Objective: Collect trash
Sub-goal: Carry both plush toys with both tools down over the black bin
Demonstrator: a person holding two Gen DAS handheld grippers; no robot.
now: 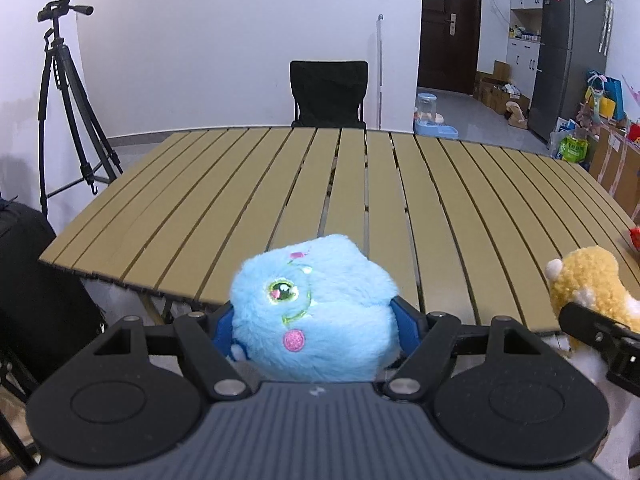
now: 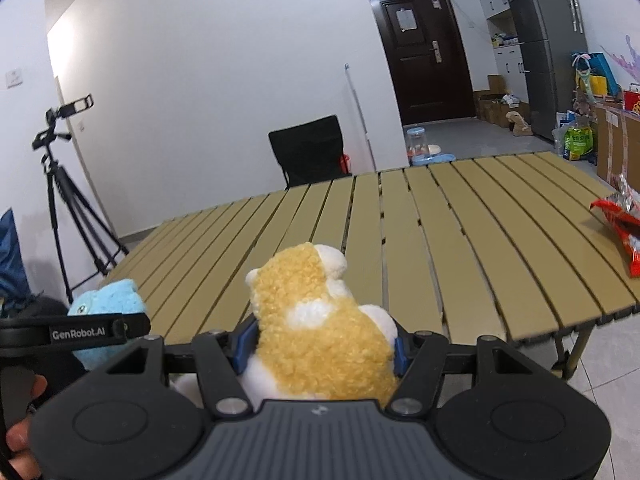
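My left gripper clamps a blue plush toy; my right gripper clamps a yellow-and-white plush. A red wrapper lies on the slatted table, near a black chair.

blue plush toy; yellow-white plush toy; red wrapper; tan slatted table

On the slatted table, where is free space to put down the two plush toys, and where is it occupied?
The slatted table is bare from its near edge to the black chair and over to the tripod side. Only the right end is occupied, by red snack wrappers. The left gripper holds the blue plush, the right gripper the yellow plush.
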